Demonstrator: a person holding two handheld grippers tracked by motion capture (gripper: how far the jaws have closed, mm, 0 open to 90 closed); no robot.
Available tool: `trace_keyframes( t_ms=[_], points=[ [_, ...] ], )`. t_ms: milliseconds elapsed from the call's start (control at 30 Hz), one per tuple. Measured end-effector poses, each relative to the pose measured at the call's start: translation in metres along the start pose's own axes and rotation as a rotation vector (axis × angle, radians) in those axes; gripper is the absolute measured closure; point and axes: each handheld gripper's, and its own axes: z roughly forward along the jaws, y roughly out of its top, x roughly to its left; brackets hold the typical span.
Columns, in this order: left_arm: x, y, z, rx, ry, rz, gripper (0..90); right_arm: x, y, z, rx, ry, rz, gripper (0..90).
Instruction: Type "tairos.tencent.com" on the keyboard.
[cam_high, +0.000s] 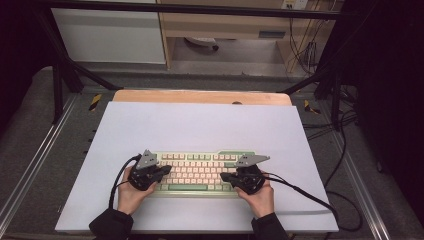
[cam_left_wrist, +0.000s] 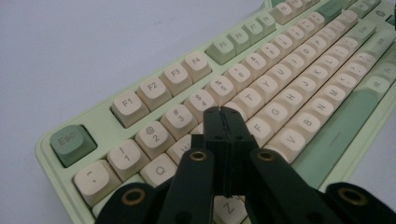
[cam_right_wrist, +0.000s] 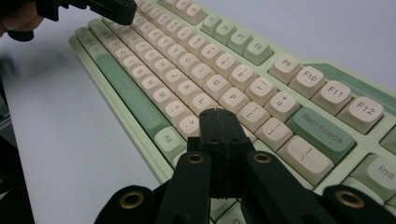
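A pale green keyboard (cam_high: 197, 165) with cream keys lies on the white mat near the front edge. My left gripper (cam_high: 167, 171) hovers over its left end, jaws shut and empty, tips above the W and E keys (cam_left_wrist: 221, 109). Over the right end, my right gripper (cam_high: 223, 176) is also shut with nothing between the jaws, and its tips (cam_right_wrist: 218, 112) sit above the keys near the semicolon and bracket row. The keyboard (cam_left_wrist: 280, 70) stretches away to the upper right in the left gripper view. In the right gripper view the keyboard (cam_right_wrist: 196, 60) runs to the upper left, where the left gripper (cam_right_wrist: 112, 9) shows.
The white mat (cam_high: 200, 125) covers a wooden tabletop (cam_high: 200, 96). Black cables (cam_high: 320, 200) trail from the grippers off the mat's front right. A black frame stands around the table, with metal rails (cam_high: 30, 165) along both sides.
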Motion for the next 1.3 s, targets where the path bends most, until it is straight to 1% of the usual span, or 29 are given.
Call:
trace_keyframes(
  t_ms=[333, 367, 533, 567, 667, 1067, 1300],
  points=[
    [0.001, -0.006, -0.006, 0.0, 0.003, -0.004, 89.7, 0.005, 0.003, 0.003, 0.001, 0.01, -0.009, 90.0],
    [0.001, -0.006, -0.006, 0.0, 0.002, -0.003, 89.7, 0.005, 0.003, 0.003, -0.001, 0.011, -0.015, 90.0],
    [0.0, -0.008, -0.009, -0.001, -0.001, -0.001, 89.7, 0.009, 0.007, 0.005, -0.002, 0.016, -0.018, 90.0],
    [0.001, -0.009, -0.01, -0.003, -0.001, -0.002, 89.7, 0.01, 0.008, 0.006, -0.004, 0.017, -0.028, 90.0],
    [0.001, -0.01, -0.012, -0.006, 0.0, -0.003, 89.7, 0.013, 0.011, 0.008, -0.004, 0.022, -0.027, 90.0],
    [0.001, -0.011, -0.015, -0.01, -0.003, 0.001, 89.7, 0.027, 0.022, 0.027, 0.004, 0.051, -0.053, 90.0],
    [0.001, -0.011, -0.016, -0.014, -0.005, 0.001, 89.7, 0.033, 0.025, 0.042, 0.003, 0.065, -0.042, 90.0]
  ],
)
